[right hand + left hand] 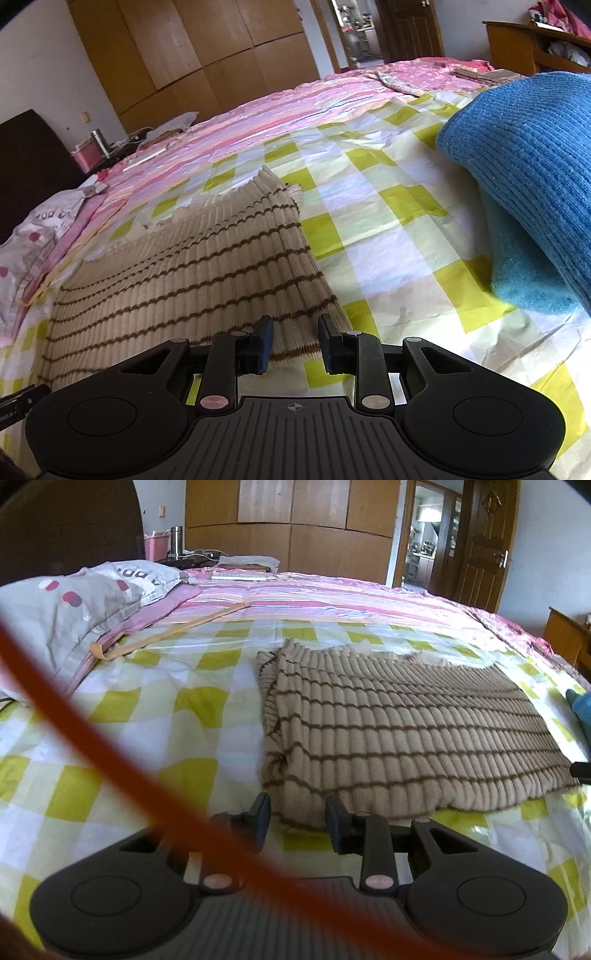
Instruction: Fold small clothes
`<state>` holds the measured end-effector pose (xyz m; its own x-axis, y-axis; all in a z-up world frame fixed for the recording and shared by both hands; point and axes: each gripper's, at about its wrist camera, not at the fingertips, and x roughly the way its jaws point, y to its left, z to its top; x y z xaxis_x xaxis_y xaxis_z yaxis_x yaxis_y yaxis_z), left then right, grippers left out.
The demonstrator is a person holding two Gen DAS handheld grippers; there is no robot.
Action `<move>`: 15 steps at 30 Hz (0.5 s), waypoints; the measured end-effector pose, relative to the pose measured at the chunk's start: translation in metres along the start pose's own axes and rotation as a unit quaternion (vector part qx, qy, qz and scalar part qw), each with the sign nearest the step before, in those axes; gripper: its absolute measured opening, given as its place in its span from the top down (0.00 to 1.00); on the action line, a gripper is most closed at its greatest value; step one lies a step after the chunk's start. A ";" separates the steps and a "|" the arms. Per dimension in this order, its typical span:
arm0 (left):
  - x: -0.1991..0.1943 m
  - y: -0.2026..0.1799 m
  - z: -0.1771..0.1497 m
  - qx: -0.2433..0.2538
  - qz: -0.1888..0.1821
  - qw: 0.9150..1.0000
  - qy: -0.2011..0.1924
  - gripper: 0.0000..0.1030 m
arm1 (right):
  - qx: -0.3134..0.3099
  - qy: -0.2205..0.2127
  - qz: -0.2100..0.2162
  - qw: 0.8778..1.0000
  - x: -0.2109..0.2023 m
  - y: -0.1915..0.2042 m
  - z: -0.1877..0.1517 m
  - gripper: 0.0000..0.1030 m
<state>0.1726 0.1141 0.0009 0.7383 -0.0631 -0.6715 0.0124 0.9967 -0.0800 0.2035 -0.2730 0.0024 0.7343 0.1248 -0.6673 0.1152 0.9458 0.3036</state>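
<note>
A beige ribbed knit garment with thin brown stripes [399,731] lies flat on the yellow-and-white checked sheet [155,716]. My left gripper [297,821] is open, its jaws astride the garment's near left corner. In the right wrist view the same garment [192,266] lies left of centre. My right gripper [295,345] is open, its jaws astride the garment's near right corner, just above the sheet [388,229]. Neither gripper holds anything.
A blue knit garment [524,155] is piled at the right; its edge shows in the left wrist view [581,709]. Pillows [62,609] lie at the left by a wooden stick [166,635]. A blurred red cord [92,746] crosses the left lens. Wardrobe [295,520] and open door behind.
</note>
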 end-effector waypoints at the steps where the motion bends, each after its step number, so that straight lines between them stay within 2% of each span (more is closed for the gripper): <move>1: -0.003 -0.003 -0.002 0.005 0.003 1.000 0.001 0.63 | -0.001 0.000 0.004 1.000 -0.001 -0.001 -0.001 0.74; 7: -0.020 -0.026 -0.003 0.036 0.009 0.999 -0.001 0.63 | 0.022 0.004 0.035 0.999 -0.007 -0.015 -0.011 0.70; 15: -0.031 -0.085 0.008 0.099 -0.036 0.994 -0.034 0.61 | 0.054 0.004 0.061 0.997 -0.005 -0.035 -0.007 0.68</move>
<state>0.1540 0.0318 0.0350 0.7740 -0.1387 -0.6178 0.1953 0.9804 0.0246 0.1908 -0.3048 -0.0095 0.7416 0.2397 -0.6265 0.0970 0.8859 0.4537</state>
